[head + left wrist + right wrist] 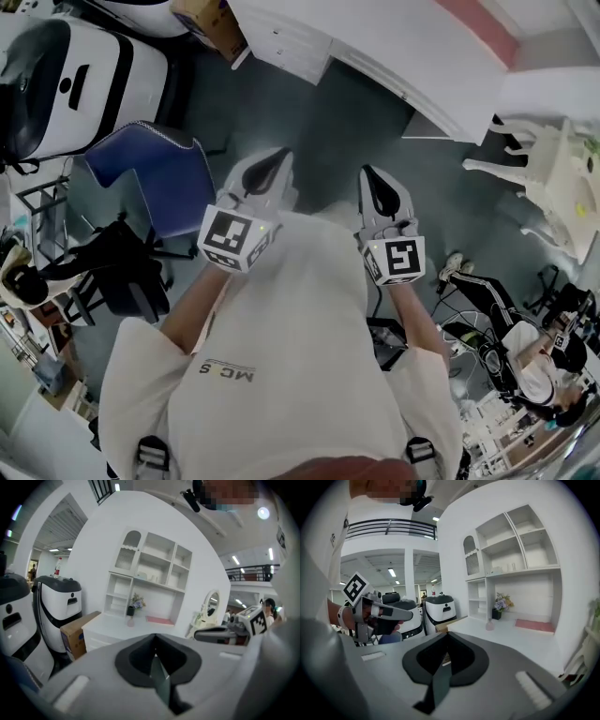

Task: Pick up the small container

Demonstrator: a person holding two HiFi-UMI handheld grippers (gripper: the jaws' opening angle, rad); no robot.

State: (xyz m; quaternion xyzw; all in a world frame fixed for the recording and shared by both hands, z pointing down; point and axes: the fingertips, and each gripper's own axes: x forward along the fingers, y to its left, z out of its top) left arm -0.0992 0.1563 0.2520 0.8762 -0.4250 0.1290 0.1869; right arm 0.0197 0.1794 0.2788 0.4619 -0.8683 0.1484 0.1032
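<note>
White shirt (pixel 281 356): nearest to us, filling the lower head view. Both tools sit tucked against it because we're standing back, not reaching yet.
Left gripper (pixel 265 171): jaws pressed fully together with nothing between them, aimed forward at the desk.
Right gripper (pixel 380 192): jaws likewise closed and empty, level beside the left.
Small container (pixel 130 621): we take it to be the little pinkish vessel standing on the white desk (pixel 110 631), just in front of the dark flower pot (pixel 133 608) and well apart from both grippers.
Shelf unit (pixel 154 569): it rises behind the desk, so we'd come in from the front.
Next: we judge a step closer, then opening one pair of jaws.
Risk: the flower pot stands close, and a wide approach could knock it.
</note>
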